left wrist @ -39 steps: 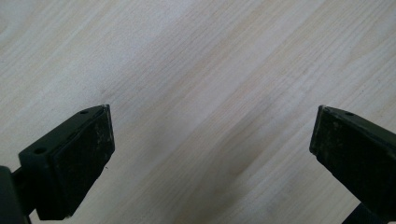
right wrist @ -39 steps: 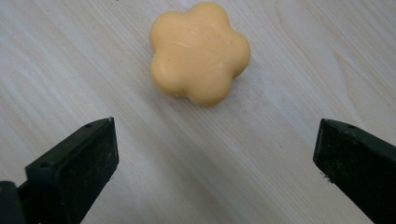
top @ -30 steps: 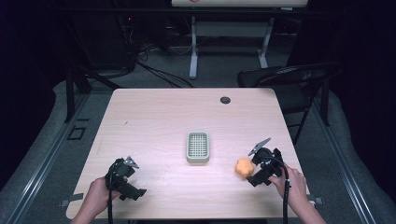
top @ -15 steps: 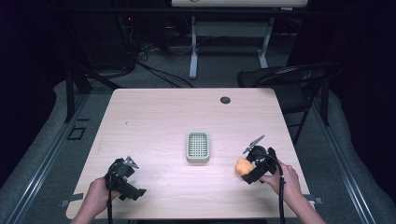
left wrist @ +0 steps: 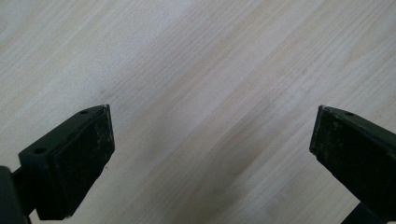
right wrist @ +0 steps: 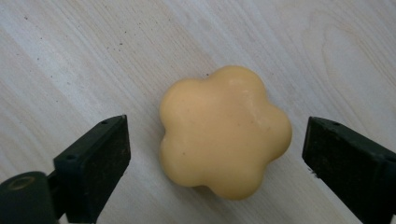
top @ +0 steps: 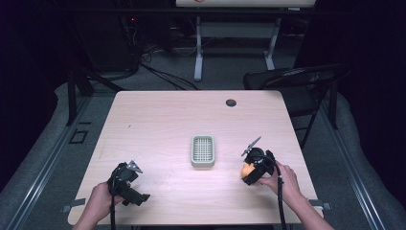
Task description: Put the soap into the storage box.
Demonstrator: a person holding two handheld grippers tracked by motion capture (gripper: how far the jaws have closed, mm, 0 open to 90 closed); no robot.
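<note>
An orange flower-shaped soap bar lies flat on the wooden table. My right gripper hangs open right over it, one jaw on each side and neither touching. From above, the soap peeks out at the left of my right gripper, near the table's front right. A pale green ribbed soap dish sits mid-table, to the left of the soap. My left gripper is at the front left, open over bare wood.
A small dark round grommet is set in the table near its far edge. A dark folding chair stands beyond the table's right corner. Cables and a white stand leg lie on the floor behind.
My right gripper has slid left and slightly forward over the soap, now covering most of it from above. The left gripper has stayed put.
</note>
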